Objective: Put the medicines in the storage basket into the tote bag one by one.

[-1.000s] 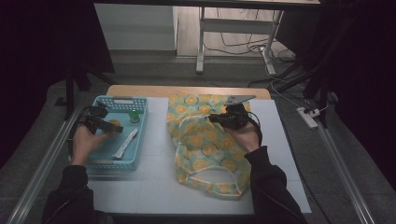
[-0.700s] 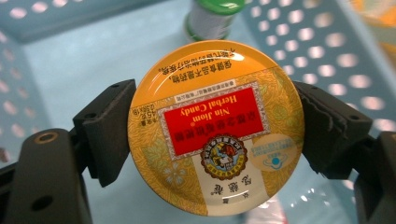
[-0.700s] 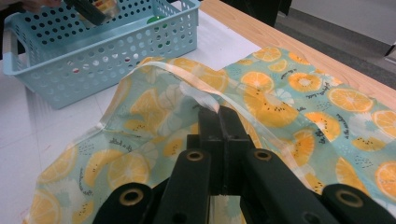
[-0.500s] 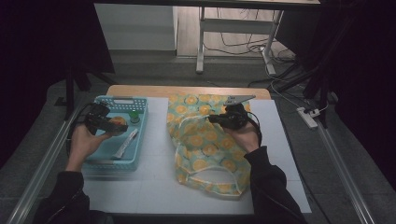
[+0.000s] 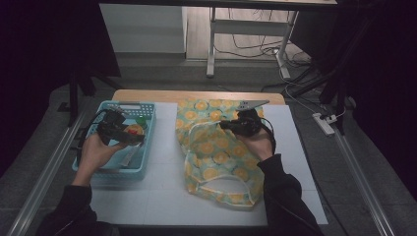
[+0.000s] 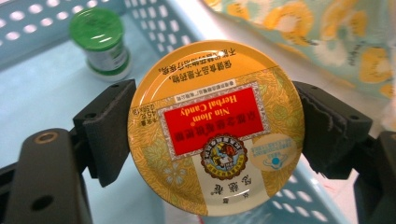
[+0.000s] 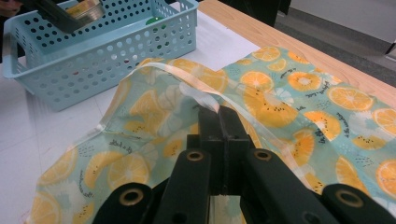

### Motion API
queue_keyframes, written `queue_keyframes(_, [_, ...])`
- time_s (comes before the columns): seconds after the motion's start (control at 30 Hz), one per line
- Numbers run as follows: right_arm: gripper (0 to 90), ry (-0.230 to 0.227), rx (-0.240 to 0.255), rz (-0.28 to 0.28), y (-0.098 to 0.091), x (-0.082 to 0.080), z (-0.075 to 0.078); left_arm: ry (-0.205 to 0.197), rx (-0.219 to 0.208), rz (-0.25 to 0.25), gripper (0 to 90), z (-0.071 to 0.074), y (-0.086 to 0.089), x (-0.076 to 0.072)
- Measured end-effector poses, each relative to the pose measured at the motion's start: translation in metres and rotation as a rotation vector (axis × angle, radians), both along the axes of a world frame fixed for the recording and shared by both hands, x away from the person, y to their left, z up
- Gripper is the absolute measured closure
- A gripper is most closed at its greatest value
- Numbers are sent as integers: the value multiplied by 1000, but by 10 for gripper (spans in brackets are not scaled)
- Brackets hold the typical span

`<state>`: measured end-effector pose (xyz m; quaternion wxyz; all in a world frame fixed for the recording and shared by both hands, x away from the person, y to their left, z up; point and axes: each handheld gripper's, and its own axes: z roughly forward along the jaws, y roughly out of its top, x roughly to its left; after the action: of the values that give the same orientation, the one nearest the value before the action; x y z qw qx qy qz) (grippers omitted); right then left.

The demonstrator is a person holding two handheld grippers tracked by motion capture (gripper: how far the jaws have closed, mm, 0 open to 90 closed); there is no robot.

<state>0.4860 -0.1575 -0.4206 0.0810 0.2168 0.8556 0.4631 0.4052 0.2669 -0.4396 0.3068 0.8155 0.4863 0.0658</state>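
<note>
Over the pale-blue basket [image 5: 147,147] at the bench's [image 5: 162,196] left side, the left hand-held gripper [image 6: 215,128] pinched one round candy tin [image 6: 215,128] by its rim, a black pad pressed to each side, lid facing the camera. Tin: flat metal disc, glossy yellow-gold w/ leaf pattern, red label reading "Nin Jiom Herbal Candy" & a round crest below it. From the high view the tin [image 5: 134,130] sat between the jaws of that hand-held gripper [image 5: 129,135], above the basket's interior, just beside a green-capped bottle [image 5: 141,121]. Bottle [image 6: 100,42] stood upright on the basket floor beyond the tin, small, white body, shiny green lid; 1 seen. Basket: 1, rigid plastic, rectangular, walls perforated w/ rows of holes [image 7: 93,60].

At bench centre, the right hand-held gripper [image 5: 227,125] was pressed together on the translucent handle strap [image 7: 205,93] of a fabric bag [image 5: 216,152], strap caught between the 2 black jaws, approx. at the bag's upper part. Bag: 1, soft & crumpled, lying flat, teal cloth printed w/ orange slices, white looped handles at both ends. Bench top: white sheet over wood edge. Two hand-held grippers, two hands in dark sleeves.
</note>
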Motion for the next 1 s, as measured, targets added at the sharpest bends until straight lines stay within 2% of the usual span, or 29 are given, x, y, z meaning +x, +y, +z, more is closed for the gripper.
queue_keyframes(0.23, [900, -6, -3, 0, 0, 0, 0, -17, -9, -57, 199, 6, -20, -4])
queue_keyframes(0.5, [900, -10, -5, 0, 1, 0, 0, -15, -24, -122, 199, 9, -44, -4])
queue_keyframes(1.0, [900, -17, -3, -7, -1, 2, -2, -58, -37, -252, 199, 20, -98, -6])
